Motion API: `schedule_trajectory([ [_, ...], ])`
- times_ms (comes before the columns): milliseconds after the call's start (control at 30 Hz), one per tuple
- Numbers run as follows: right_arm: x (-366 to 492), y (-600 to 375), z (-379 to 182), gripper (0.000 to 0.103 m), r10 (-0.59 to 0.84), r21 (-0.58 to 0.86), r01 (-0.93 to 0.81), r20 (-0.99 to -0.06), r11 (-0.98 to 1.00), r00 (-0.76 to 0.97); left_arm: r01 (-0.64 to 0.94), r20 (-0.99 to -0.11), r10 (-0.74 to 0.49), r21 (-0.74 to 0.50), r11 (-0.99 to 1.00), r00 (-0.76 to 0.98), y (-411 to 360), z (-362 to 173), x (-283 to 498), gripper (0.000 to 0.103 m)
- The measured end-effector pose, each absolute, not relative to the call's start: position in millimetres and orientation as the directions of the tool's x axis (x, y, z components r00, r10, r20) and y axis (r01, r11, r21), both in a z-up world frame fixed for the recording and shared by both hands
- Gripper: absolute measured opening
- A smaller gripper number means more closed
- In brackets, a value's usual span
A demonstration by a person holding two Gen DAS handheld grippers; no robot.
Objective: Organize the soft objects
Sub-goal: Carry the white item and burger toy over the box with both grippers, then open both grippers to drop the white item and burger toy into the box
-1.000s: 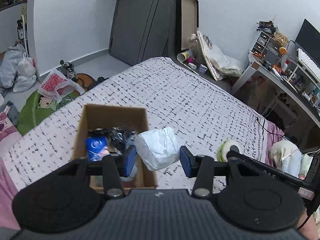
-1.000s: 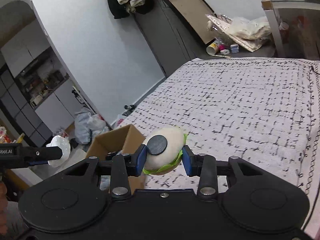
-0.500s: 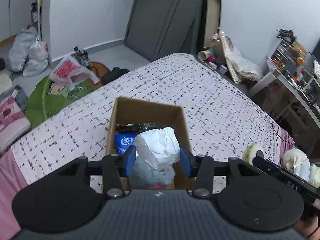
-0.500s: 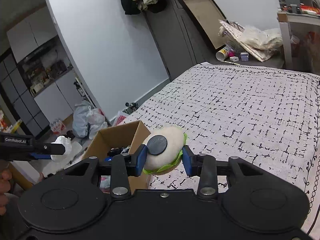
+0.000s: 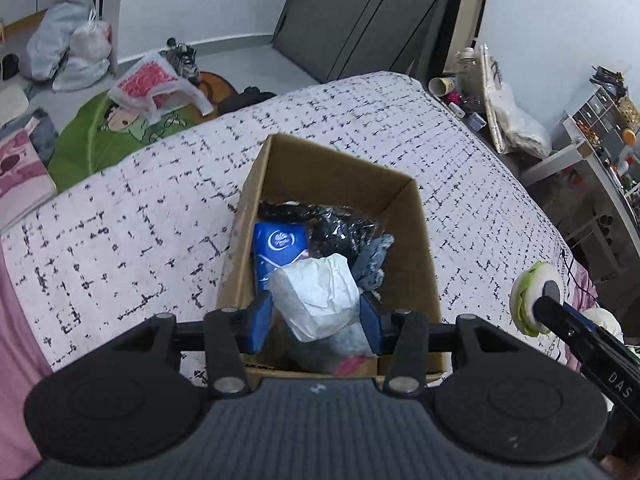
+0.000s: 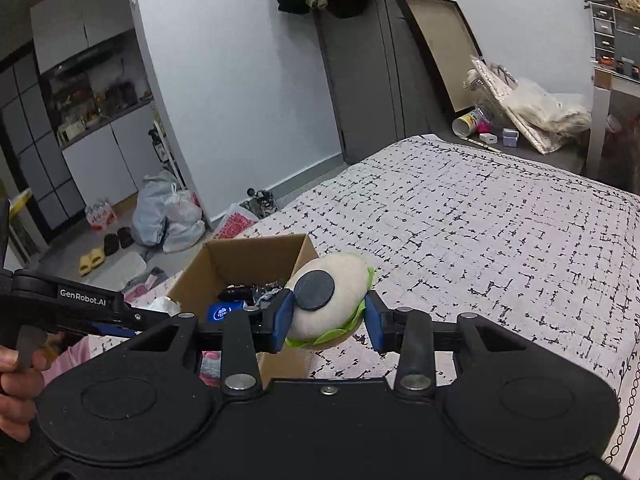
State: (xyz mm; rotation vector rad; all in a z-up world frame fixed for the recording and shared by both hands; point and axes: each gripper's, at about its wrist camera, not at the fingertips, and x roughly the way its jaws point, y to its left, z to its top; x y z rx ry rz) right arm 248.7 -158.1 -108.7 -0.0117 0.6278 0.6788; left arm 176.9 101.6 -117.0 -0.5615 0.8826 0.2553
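So I'm mid drop-off on both sides here. My left gripper [image 5: 316,314] is clamped on a crumpled white bag [image 5: 316,296], jaws only partway apart with the pads pressing into its sides, and it's hanging right over the near end of the box [image 5: 332,168] that sits on the bed [image 5: 120,216]. The box already has stuff in it: a blue pack [image 5: 280,246], something black and shiny [image 5: 336,224], a bit of denim-looking cloth, and a clear bag with something pink at the near end. My right gripper [image 6: 326,316] has the plush burger [image 6: 330,298] squeezed between its pads, jaws about as narrow as the left ones, and it's off to the box's right side, not over the opening yet from what I can see in the left view. Reads to me like the step is "load the box", with the white bag first in line. Next move, I'd say: let the left one sink a little so the bag is inside the walls, then open up and let it fall onto the pile, then pull back so the two rigs don't bump. After that the burger needs to come across over the far, emptier part of the box. The bag is light and floppy, so I'd guess it could cling to a pad or perch on the rim.
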Motion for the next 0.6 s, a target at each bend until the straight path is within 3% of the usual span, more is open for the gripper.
schedule_trajectory([
  [300, 247.1, -127.5, -116.6, 0.038, 0.564, 0.157, -0.595, -0.569, 0.788, 0.598, -0.42, -0.781, -0.032, -0.371, 0.828, 0.624, 107.9, -132.5, 172.9, 0.047],
  [600, 244.8, -112.6, -122.9, 0.038, 0.578, 0.204, -0.585, -0.582, 0.785, 0.572, -0.41, -0.768, -0.058, -0.402, 0.819, 0.638, 111.9, -134.7, 169.8, 0.057],
])
